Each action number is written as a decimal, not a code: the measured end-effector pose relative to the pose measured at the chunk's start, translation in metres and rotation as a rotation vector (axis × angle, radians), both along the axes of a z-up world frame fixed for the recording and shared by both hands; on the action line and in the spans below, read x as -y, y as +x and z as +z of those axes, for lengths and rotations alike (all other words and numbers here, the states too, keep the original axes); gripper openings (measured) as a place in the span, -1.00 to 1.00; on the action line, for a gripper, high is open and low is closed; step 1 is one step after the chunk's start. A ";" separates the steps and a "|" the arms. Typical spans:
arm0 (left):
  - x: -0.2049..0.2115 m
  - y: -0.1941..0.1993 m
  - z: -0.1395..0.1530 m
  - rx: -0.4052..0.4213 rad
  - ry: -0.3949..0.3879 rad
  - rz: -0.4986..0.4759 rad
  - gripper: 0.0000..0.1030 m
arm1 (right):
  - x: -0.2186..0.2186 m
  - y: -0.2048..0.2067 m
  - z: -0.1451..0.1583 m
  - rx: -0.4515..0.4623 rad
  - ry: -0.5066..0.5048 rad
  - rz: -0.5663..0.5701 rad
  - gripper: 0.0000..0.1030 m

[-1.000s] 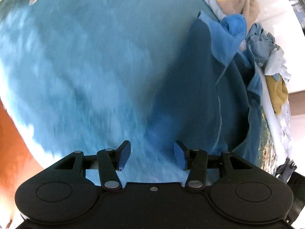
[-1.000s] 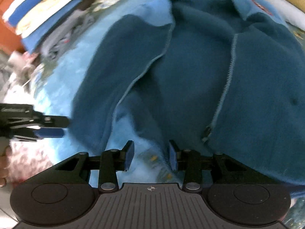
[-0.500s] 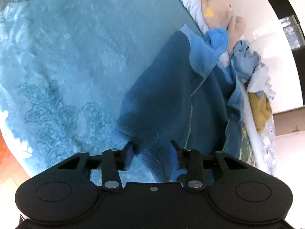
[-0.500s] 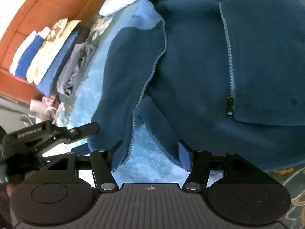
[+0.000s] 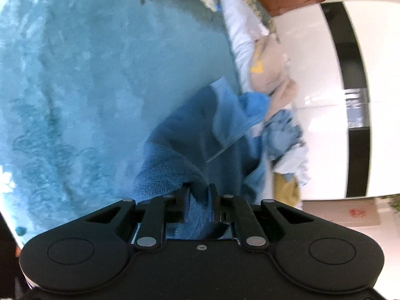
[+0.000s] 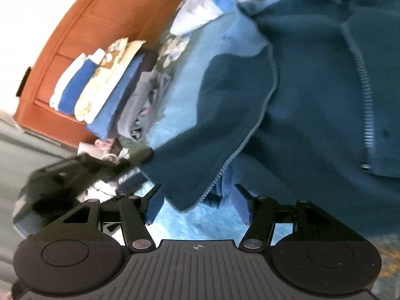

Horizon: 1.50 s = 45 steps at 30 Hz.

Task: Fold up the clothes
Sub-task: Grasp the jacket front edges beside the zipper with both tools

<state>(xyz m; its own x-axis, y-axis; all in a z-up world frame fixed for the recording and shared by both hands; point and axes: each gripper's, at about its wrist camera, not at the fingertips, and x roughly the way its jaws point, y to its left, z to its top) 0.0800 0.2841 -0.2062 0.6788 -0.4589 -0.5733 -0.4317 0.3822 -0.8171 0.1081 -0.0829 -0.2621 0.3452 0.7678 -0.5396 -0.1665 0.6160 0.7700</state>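
Observation:
A dark blue fleece jacket [image 6: 312,95] with a zipper and lighter blue collar lies on a light blue plush blanket [image 5: 82,87]. In the left wrist view my left gripper [image 5: 199,192] is shut on the jacket's hem [image 5: 175,165], which bunches between the fingers. In the right wrist view my right gripper [image 6: 197,206] is open, its fingers either side of the zipper's bottom edge [image 6: 212,187], not clamped. The left gripper [image 6: 75,175] shows blurred at the left of that view, holding the hem corner.
A stack of folded clothes [image 6: 105,90] stands by a wooden headboard [image 6: 87,25]. Loose clothes, beige [image 5: 270,75], pale blue [image 5: 285,135] and mustard [image 5: 285,187], pile along the bed's edge beside a white wall.
My left gripper has moved onto the jacket hem and shut on it. My right gripper has opened wider and come up to the zipper's bottom edge. Both views have swung.

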 end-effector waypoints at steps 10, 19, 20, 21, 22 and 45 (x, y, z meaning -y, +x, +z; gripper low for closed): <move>-0.026 0.001 0.006 0.040 -0.054 0.030 -0.81 | 0.003 0.043 -0.039 -0.178 0.200 -0.116 0.13; -0.025 -0.009 -0.003 0.013 -0.023 -0.041 -0.84 | -0.001 0.058 -0.030 -0.166 0.238 -0.146 -0.79; -0.024 -0.010 -0.004 0.009 -0.017 -0.053 -0.84 | 0.000 0.059 -0.027 -0.149 0.219 -0.141 -0.82; -0.022 -0.011 -0.004 0.005 -0.007 -0.069 -0.83 | 0.001 0.061 -0.023 -0.135 0.200 -0.138 -0.84; -0.021 -0.013 -0.004 0.000 0.004 -0.085 -0.76 | 0.004 0.064 -0.019 -0.119 0.182 -0.140 -0.86; 0.068 0.003 -0.058 -0.130 0.626 -0.352 -0.28 | 0.085 0.031 -0.052 -0.170 -0.116 -0.301 -0.87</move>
